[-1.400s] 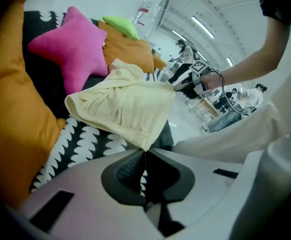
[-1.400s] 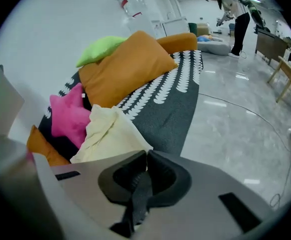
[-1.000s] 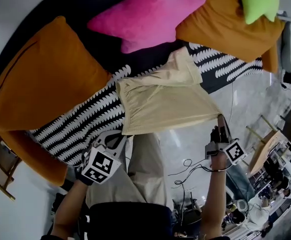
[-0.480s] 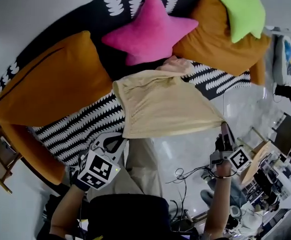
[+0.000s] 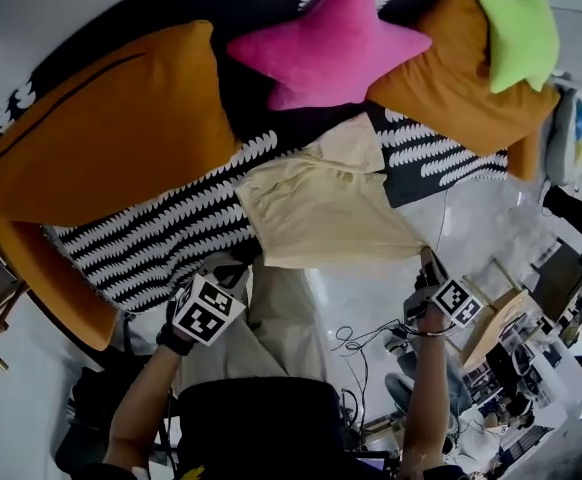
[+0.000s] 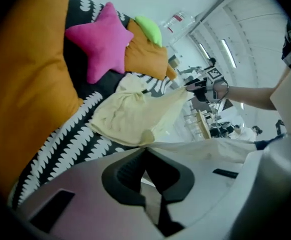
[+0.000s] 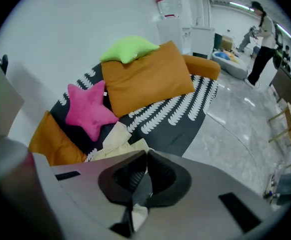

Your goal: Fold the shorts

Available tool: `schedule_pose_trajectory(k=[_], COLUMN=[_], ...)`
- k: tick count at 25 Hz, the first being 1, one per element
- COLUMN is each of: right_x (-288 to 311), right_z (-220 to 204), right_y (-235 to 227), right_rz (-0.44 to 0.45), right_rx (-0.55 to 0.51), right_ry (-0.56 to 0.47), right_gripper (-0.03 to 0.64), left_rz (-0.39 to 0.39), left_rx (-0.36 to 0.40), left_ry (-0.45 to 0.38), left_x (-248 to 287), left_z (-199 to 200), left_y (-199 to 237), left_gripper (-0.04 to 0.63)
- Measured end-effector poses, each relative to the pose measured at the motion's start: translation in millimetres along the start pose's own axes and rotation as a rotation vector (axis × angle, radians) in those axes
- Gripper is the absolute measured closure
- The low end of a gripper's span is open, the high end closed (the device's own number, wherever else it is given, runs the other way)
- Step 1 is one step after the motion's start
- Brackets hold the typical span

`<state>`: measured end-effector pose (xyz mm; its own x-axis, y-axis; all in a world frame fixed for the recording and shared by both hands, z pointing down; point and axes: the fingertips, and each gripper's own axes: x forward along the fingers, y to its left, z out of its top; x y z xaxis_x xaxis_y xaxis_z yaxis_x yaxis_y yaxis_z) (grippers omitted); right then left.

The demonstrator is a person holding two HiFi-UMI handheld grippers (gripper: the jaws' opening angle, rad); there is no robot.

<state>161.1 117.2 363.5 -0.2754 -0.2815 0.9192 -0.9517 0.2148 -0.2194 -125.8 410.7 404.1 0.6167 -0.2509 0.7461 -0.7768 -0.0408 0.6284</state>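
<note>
The cream shorts lie partly on the black-and-white patterned sofa seat, and their near edge hangs out past the seat's front. My left gripper is shut on the near left corner of that edge. My right gripper is shut on the near right corner, so the edge stretches between them. In the left gripper view the shorts run from my closed jaws toward the right gripper. In the right gripper view cream cloth is pinched between the jaws, and the rest of the shorts lies beyond.
A big orange cushion sits left of the shorts, a pink star cushion behind them, and another orange cushion with a green star cushion at the right. Cables trail on the grey floor. A person stands far off.
Half a second ago the shorts were pulled wide and flat. Now the two grippers are a little closer together, and the cloth shows creases in the middle. Both grips hold.
</note>
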Motion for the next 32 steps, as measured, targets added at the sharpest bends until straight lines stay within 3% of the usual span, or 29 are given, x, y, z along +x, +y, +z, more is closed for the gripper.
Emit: schedule_pose_trajectory(k=[3,5,7,9,10,12,15,17,18,19,22,26,29,32], right_x=[51.4,81.8,101.3,111.1,112.3,108.3,100.3,97.3,95.6,94.0,97.3,132.7,187.9,257.3], right_z=[38.9,53.2,60.7,61.7,60.3,58.1,59.8,63.5,67.3,72.4,89.9,112.8,115.8,101.5], right_y=[29.0,66.4,106.1,136.8,146.6,155.3,155.4,152.9,150.4,147.7,146.9,165.6,182.9,187.9], right_rz=[0.029,0.078,0.114,0.132,0.137,0.143,0.148,0.148,0.145,0.141,0.138,0.159,0.161,0.122], right_rx=[-0.105,-0.185,-0.272,-0.328,-0.345,-0.367,-0.392,-0.397,-0.4,-0.407,-0.435,-0.466,-0.501,-0.575], right_ry=[0.022,0.062,0.095,0.119,0.127,0.137,0.142,0.14,0.137,0.133,0.114,0.095,0.13,0.21], right_gripper=[0.592,0.592,0.591,0.591,0.591,0.591,0.592,0.592,0.592,0.592,0.592,0.591,0.591,0.586], left_rz=[0.081,0.072,0.038,0.013,0.008,0.008,0.083,0.151,0.164,0.166,0.182,0.304,0.367,0.403], left_rx=[-0.063,-0.091,-0.052,0.067,0.151,0.328,0.51,0.539,0.523,0.495,0.378,0.175,0.017,-0.107], left_ry=[-0.069,-0.107,-0.129,-0.112,-0.083,-0.01,0.092,0.135,0.133,0.114,0.003,-0.138,-0.183,-0.165], left_x=[5.1,10.2,24.2,51.1,68.9,108.9,159.8,175.9,176.7,172.4,133.7,64.1,49.5,67.6], left_z=[22.3,34.2,40.9,41.7,40.3,38.1,37.2,33.8,33.3,34.3,43.0,56.9,61.4,61.3], left_y=[52.6,69.0,69.5,65.4,62.2,52.1,51.2,61.9,63.6,62.4,59.2,92.6,132.1,165.4], left_gripper=[0.583,0.583,0.583,0.552,0.486,0.416,0.401,0.466,0.543,0.551,0.555,0.555,0.554,0.535])
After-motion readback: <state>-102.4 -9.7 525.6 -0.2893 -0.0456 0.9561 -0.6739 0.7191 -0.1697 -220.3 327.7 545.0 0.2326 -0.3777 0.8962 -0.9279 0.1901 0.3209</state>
